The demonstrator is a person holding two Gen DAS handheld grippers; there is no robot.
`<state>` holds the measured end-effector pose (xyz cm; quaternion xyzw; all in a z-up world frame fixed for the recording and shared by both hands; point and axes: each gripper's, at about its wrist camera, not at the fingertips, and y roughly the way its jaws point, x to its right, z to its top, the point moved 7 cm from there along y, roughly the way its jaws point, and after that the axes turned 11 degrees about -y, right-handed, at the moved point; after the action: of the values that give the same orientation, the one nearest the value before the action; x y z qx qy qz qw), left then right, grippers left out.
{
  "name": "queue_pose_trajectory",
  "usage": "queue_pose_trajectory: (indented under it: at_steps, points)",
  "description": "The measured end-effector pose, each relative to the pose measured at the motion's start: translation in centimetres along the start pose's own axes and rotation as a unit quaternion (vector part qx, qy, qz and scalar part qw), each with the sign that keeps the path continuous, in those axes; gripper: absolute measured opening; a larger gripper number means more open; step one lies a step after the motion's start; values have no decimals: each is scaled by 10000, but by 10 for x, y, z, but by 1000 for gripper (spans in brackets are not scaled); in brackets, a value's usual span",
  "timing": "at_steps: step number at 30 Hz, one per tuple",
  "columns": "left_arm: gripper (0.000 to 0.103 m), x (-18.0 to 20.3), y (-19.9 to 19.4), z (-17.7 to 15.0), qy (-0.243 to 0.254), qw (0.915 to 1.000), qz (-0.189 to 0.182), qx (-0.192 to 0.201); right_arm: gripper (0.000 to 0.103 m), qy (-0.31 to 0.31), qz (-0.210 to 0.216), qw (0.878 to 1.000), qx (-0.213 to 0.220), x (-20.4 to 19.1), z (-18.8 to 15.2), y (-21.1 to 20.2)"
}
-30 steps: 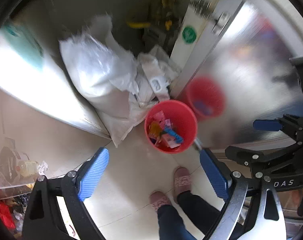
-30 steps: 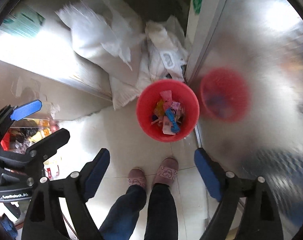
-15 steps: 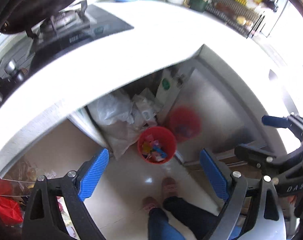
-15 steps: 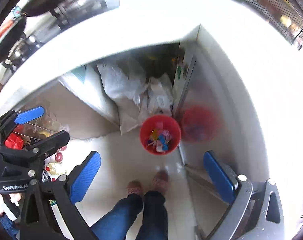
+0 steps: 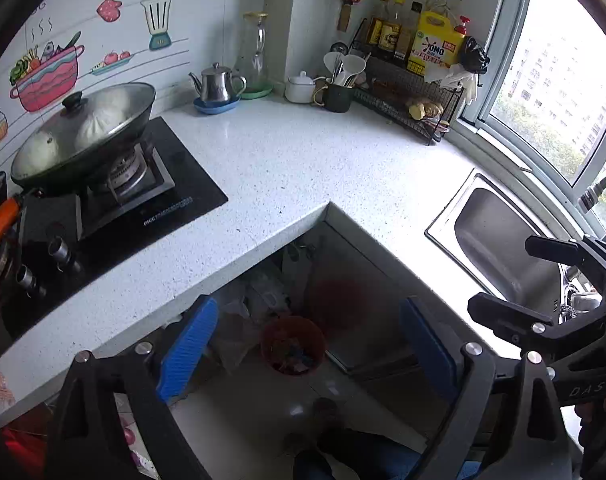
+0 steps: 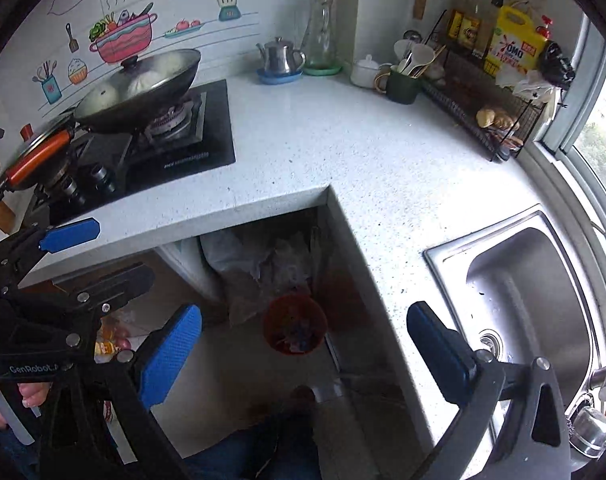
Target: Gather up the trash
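Observation:
A red bin (image 5: 293, 346) holding colourful wrappers stands on the floor in the open cabinet corner under the counter, far below both grippers; the right wrist view shows the same bin (image 6: 295, 330). My left gripper (image 5: 308, 306) is open with nothing between its blue pads, high above the bin. My right gripper (image 6: 303, 312) is open wide and also empty. Each gripper appears in the other's view: the right gripper (image 5: 501, 274) over the sink, the left gripper (image 6: 123, 252) at the left edge. No loose trash shows on the counter.
A white speckled countertop (image 5: 303, 168) wraps the corner. A lidded wok (image 5: 83, 132) sits on the gas hob, a steel sink (image 5: 455, 204) lies at right, and a kettle (image 5: 217, 86), cups and a wire rack (image 5: 415, 104) line the back. White bags (image 6: 259, 268) are behind the bin. A person's legs (image 6: 263, 448) are below.
Both grippers have risen from just above the bin to above counter height, so the bin looks small and the whole countertop is in view. The right jaws stand a little wider.

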<state>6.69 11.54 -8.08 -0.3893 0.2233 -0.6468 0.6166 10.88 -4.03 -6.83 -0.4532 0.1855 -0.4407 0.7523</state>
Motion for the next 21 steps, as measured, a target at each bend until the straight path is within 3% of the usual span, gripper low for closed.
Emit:
queue_pose_trajectory:
  at_steps: [6, 13, 21]
  points:
    - [91, 17, -17, 15, 272, 9996, -70, 19, 102, 222, -208, 9995, 128, 13, 4, -20]
    - [91, 24, -24, 17, 182, 9997, -134, 20, 102, 433, -311, 9980, 344, 20, 11, -34]
    - [91, 36, -28, 17, 391, 9992, -59, 114, 102, 408, -400, 9979, 320, 20, 10, -42]
